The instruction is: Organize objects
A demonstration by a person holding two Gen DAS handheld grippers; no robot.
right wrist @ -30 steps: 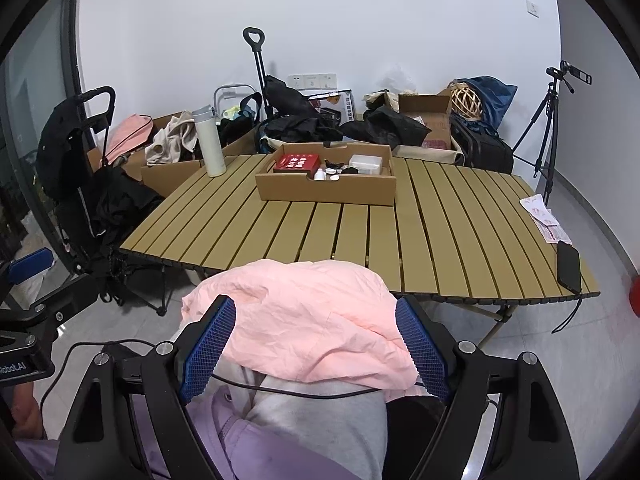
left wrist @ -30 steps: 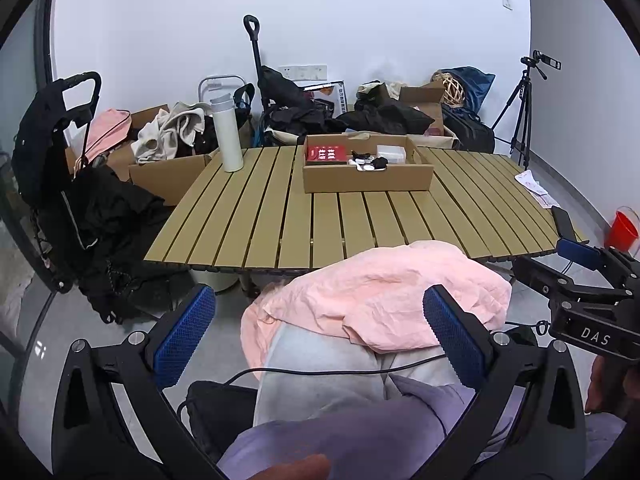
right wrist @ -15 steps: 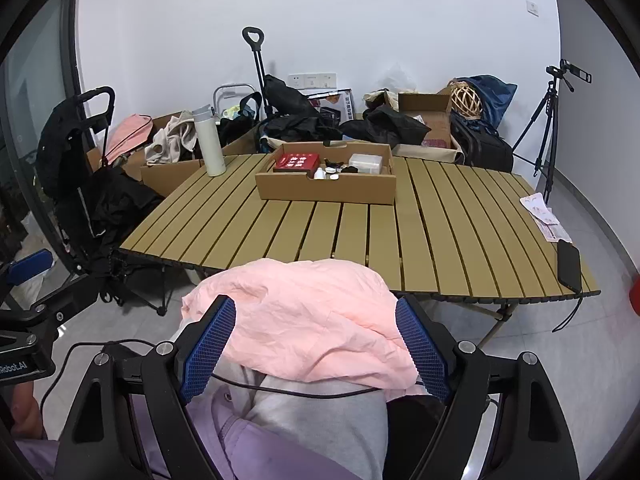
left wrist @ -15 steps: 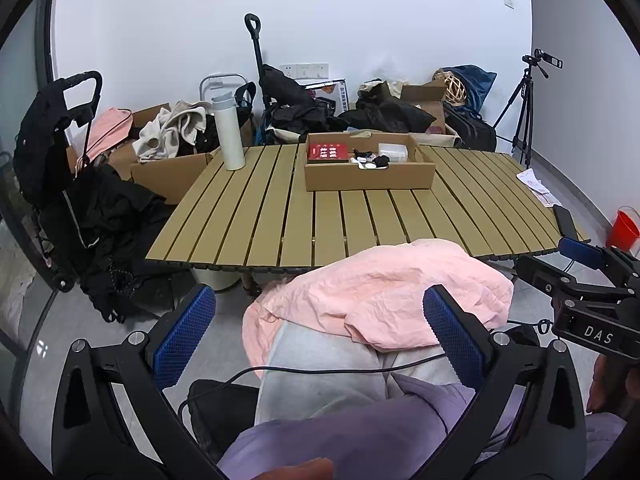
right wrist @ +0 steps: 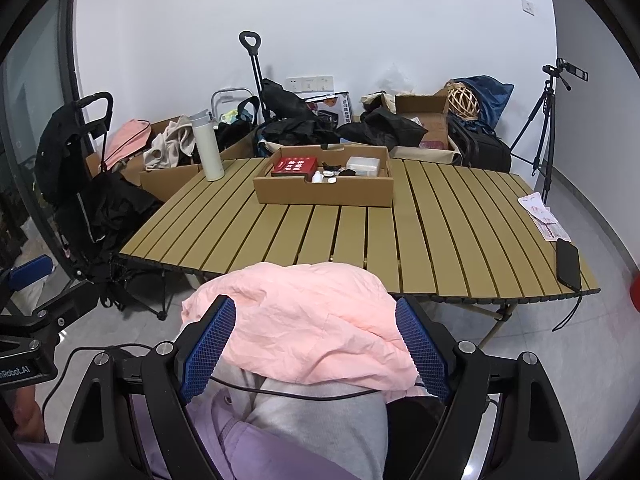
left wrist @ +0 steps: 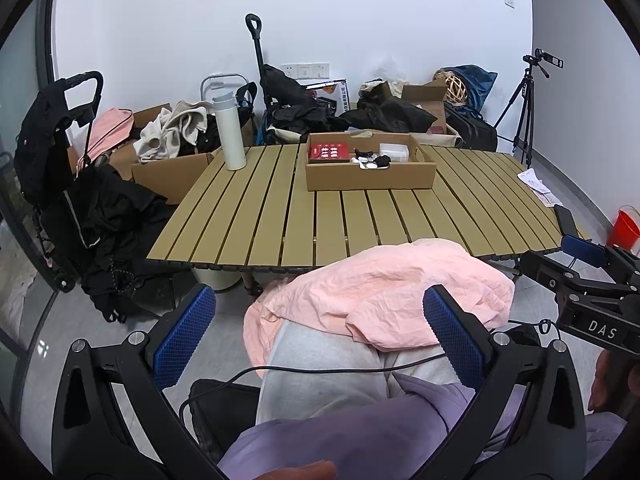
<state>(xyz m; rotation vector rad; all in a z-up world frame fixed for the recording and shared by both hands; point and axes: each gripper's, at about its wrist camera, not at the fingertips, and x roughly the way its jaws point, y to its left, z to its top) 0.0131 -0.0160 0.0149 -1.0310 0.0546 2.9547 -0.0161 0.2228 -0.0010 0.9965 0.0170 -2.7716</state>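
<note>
A shallow cardboard box (left wrist: pixel 370 170) stands at the far side of the slatted table (left wrist: pixel 280 216); it also shows in the right wrist view (right wrist: pixel 324 186). It holds a red box (right wrist: pixel 294 166), a clear plastic case (right wrist: pixel 362 166) and small black and white items. A white bottle (left wrist: pixel 229 134) stands upright at the table's far left. My left gripper (left wrist: pixel 316 336) and my right gripper (right wrist: pixel 314 354) are both open and empty, held low over a pink cloth (right wrist: pixel 304 320) on the person's lap, well short of the table.
A black phone (right wrist: pixel 568 262) lies at the table's near right corner. Cardboard boxes, clothes and bags crowd the floor behind and left of the table. A tripod (right wrist: pixel 540 136) stands at the right wall. A red bucket (left wrist: pixel 624 228) sits on the floor at right.
</note>
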